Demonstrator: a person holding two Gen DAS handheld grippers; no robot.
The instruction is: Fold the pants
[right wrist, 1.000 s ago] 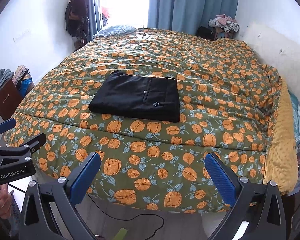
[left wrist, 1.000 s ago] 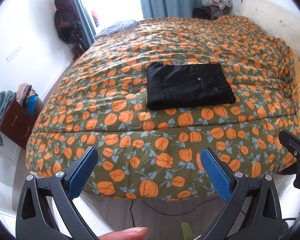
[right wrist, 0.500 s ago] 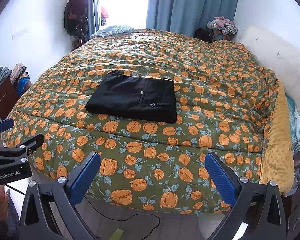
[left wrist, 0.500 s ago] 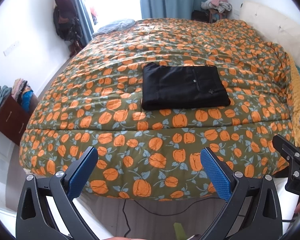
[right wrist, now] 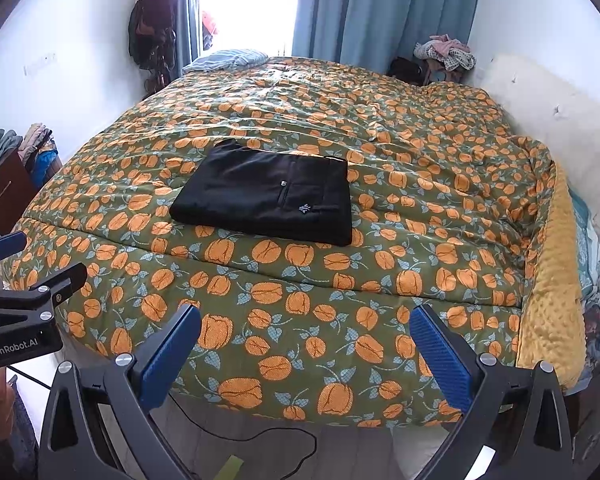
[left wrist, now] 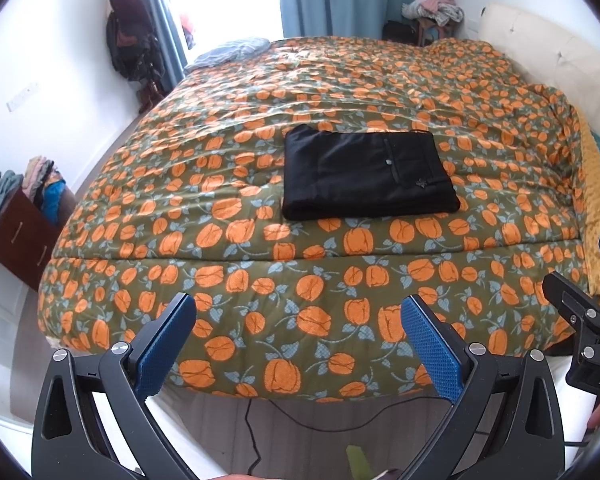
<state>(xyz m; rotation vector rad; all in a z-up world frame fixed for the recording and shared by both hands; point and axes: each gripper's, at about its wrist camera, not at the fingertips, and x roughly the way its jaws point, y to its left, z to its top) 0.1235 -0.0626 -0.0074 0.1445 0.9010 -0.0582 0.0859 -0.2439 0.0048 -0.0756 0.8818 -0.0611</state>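
Both claws agape, off bed | folded pants (left wrist: 366, 174) far edge hidden

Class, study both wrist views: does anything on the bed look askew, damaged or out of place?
Nothing stands out. The black pants lie folded in a neat rectangle, flat on the tulip-print quilt. Both the left gripper and right gripper are open, off the bed, touching nothing.
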